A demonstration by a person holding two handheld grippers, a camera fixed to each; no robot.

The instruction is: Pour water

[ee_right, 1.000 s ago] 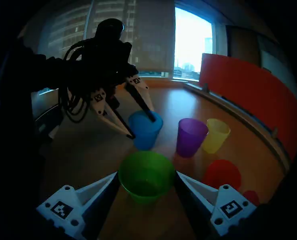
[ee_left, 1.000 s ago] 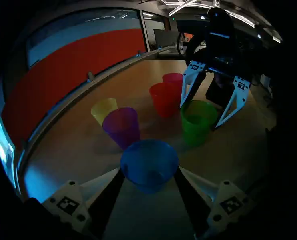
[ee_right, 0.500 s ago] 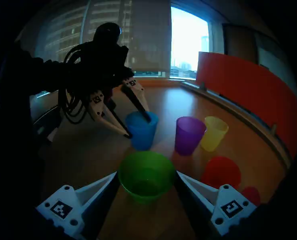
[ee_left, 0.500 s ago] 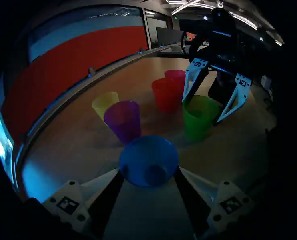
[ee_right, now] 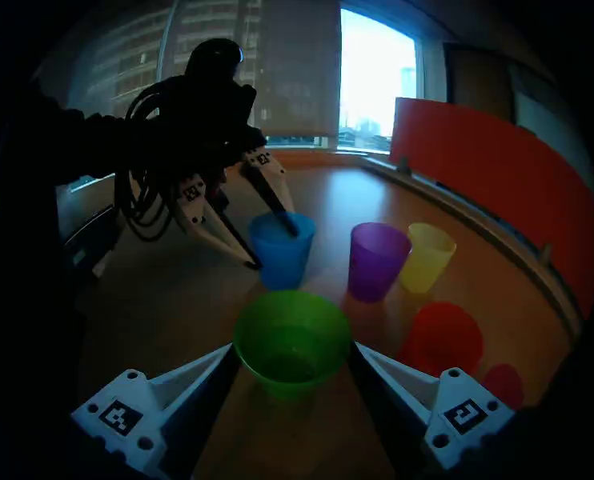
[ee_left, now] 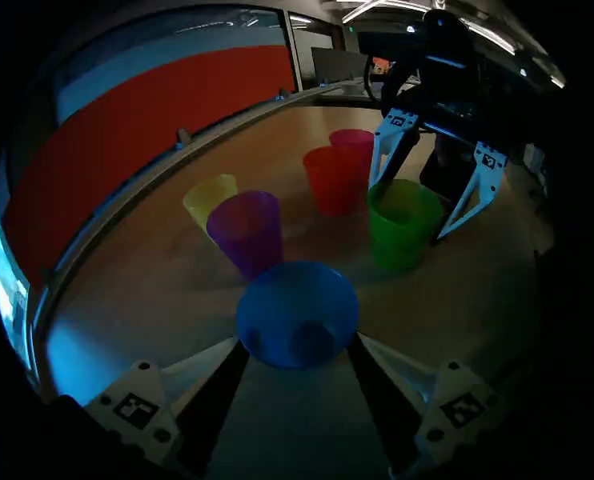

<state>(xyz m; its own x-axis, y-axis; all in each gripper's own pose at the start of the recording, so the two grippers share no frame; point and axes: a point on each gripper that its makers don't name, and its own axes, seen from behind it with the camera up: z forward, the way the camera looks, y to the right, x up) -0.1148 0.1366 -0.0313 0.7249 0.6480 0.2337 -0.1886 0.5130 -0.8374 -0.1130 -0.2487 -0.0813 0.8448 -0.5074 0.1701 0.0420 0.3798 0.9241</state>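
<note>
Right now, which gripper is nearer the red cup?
Right. The right gripper, holding the green cup, is just beside the red cup; the left gripper, holding the blue cup, sits farther off.

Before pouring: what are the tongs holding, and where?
Left tongs: blue cup, by its sides. Right tongs: green cup, by its sides.

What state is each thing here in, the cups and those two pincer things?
Left tool: shut on the blue cup.
Right tool: shut on the green cup.
Blue cup: upright, gripped.
Green cup: upright, gripped.
Purple cup: upright on the table, free.
Yellow cup: upright, free.
Red cup: upright, free.
Pink cup: upright, partly behind the red cup.
</note>
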